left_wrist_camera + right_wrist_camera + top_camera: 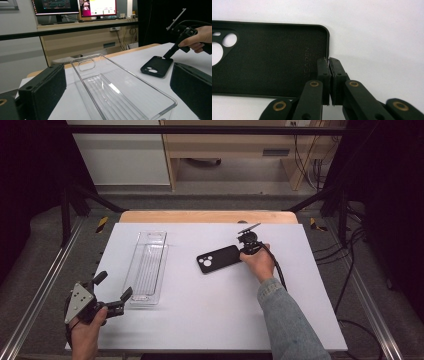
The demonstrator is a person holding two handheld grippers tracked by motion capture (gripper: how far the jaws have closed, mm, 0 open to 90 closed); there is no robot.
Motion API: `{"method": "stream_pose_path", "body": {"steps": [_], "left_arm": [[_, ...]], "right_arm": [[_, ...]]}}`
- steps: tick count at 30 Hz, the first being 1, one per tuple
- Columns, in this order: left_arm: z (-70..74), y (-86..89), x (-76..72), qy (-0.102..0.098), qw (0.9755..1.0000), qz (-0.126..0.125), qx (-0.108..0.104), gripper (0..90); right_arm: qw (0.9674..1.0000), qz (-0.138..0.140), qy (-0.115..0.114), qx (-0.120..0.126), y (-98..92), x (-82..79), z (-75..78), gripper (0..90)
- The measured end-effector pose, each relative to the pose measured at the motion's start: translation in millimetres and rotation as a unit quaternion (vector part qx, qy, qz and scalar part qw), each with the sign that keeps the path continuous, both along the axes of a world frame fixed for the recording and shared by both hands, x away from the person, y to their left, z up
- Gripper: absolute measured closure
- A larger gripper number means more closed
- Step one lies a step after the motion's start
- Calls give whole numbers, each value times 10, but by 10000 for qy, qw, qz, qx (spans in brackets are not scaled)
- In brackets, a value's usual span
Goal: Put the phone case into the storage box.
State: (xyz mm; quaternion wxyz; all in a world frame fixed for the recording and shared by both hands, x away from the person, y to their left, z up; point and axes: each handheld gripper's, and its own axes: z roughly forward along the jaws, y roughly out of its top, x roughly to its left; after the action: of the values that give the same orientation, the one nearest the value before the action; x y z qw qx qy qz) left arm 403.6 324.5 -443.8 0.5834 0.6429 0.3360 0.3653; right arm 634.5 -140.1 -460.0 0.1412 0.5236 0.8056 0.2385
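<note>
A black phone case (217,259) lies inside-up on the white table, camera holes toward the left. My right gripper (242,253) is at the case's right end. In the right gripper view the case (267,57) has its short end wall pinched between the two pads, with my right gripper (328,60) shut on it. To the left lies an empty clear plastic tray (148,267). My left gripper (116,287) is held open at the tray's near end, nothing between its pads. From the left gripper view the tray (112,87) runs away ahead, with the case (156,66) and right gripper (167,56) beyond.
The white table top (210,315) ends in a wooden strip (207,216) at the back. Metal rails (45,285) run down both sides. Cables (350,255) hang off the right side. Monitors (75,6) stand on a desk behind the table.
</note>
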Motion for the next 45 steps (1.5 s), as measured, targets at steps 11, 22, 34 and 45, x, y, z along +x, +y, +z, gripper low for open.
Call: {"method": "stream_pose_path", "body": {"steps": [11, 22, 34, 45], "left_arm": [[1, 13, -2, -4, 10000, 12, -19, 2], [1, 8, -3, 3, 10000, 14, -12, 3], [26, -12, -31, 85, 9998, 93, -136, 5], [217, -263, -35, 241, 9996, 34, -126, 10]], "right_arm": [[9995, 158, -123, -224, 35, 13, 17, 893], [9995, 172, -210, -166, -40, -66, 199, 895], [9986, 277, -451, 72, -115, -378, 493, 895], [9965, 123, -684, 456, -392, -872, 550, 895]]}}
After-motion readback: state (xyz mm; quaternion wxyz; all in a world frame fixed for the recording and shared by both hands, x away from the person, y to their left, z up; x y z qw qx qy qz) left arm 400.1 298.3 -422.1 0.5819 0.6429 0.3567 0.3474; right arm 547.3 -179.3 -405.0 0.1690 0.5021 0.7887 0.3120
